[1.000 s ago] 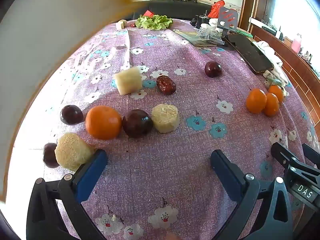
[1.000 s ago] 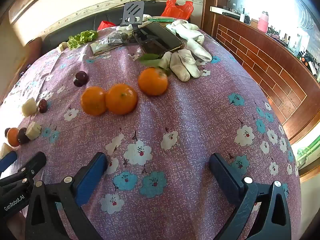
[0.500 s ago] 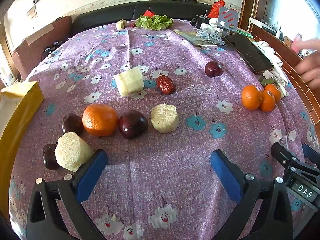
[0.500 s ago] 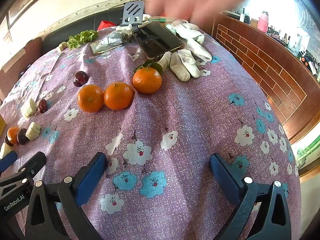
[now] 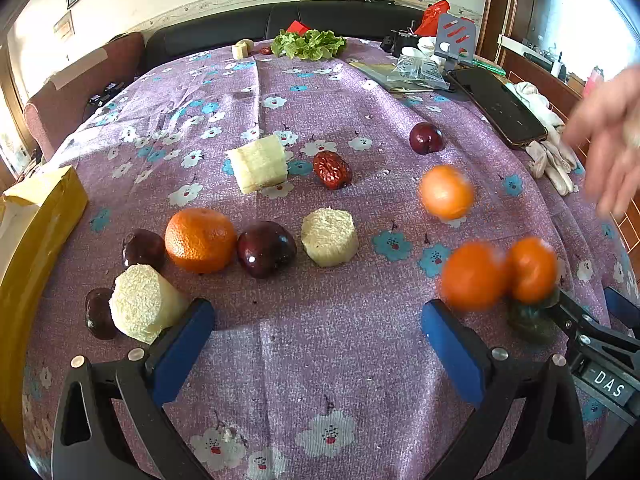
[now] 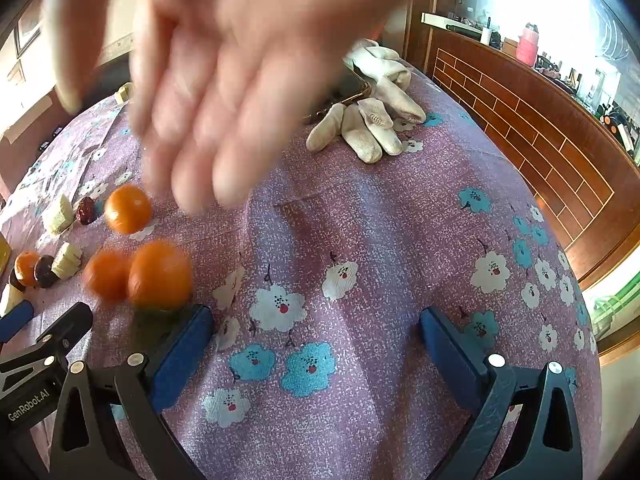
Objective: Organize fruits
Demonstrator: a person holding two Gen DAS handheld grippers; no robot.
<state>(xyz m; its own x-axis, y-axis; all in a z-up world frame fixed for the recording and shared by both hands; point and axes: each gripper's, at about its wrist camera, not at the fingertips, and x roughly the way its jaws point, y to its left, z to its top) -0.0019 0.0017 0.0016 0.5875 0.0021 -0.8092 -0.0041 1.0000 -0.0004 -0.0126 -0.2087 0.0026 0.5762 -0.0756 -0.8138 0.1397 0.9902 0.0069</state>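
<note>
fruit scattered over a tabletop (image 5: 320,92) under a purple floral cloth. left tongs (image 5: 318,332) low at 6 o'clock, blue pads wide apart, nothing between them. right tongs (image 6: 316,338) likewise spread and empty, resting low over bare cloth.

left view, near row at 9 to 10 o'clock of the tongs: a pale, rough-cut chunk (image 5: 144,308) touching the left pad, a dark plum (image 5: 98,318) tucked behind it, another dark plum (image 5: 143,248), a sharp-edged orange (image 5: 201,239) with dimpled skin, a glossy purple plum (image 5: 266,249) touching it, then a pale round slice (image 5: 330,236) just beside. further out at 12 o'clock: a white banana piece (image 5: 260,164), a wrinkled red date (image 5: 332,170) beside it, a lone plum (image 5: 426,138) beyond.

three oranges motion-blurred: a single one (image 5: 446,192) at 1 o'clock, and a touching pair (image 5: 500,274) at 2 o'clock, just above the right pad, with a dark green leaf under them. in the right view the same pair (image 6: 140,274) sits at 10 o'clock beside the left pad.

a bare hand (image 6: 240,72), blurred, fills the upper part of the right view above the oranges. white gloves (image 6: 372,120) lie at 12 o'clock; a phone (image 5: 500,108) and lettuce (image 5: 308,44) sit at the far edge; a yellow box (image 5: 36,232) at 9 o'clock.
</note>
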